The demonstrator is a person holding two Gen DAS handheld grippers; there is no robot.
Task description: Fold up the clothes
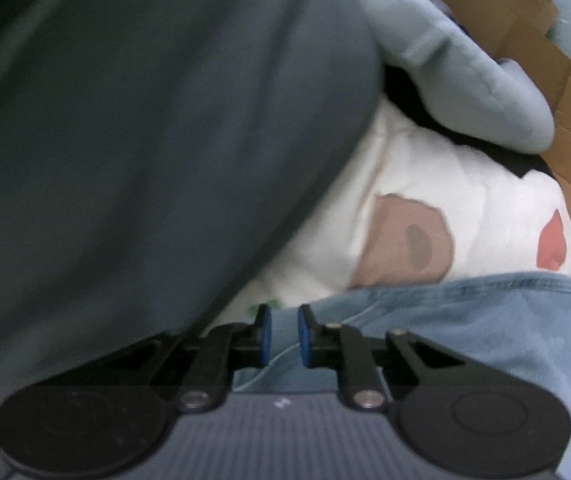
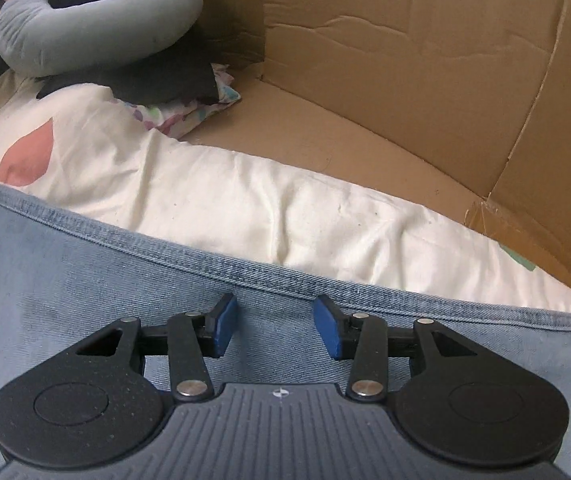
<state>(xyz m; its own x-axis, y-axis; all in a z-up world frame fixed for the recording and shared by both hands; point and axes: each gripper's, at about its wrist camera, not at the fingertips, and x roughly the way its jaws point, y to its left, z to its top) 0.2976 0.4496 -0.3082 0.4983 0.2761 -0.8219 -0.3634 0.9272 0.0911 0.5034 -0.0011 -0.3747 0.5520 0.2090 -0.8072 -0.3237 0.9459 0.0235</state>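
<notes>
Both claws are held low over the denim [image 2: 85,264], right gripper [image 2: 275,326] parted and empty near the hem, left gripper [image 1: 284,336] narrowly parted, seemingly empty, presumably for pinching.

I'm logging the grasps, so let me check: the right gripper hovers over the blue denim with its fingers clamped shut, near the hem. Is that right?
Not quite. In the right wrist view the right gripper is open: its blue pads stand well apart with bare denim between them. The rest holds; it sits over the denim, just short of the hem.
</notes>
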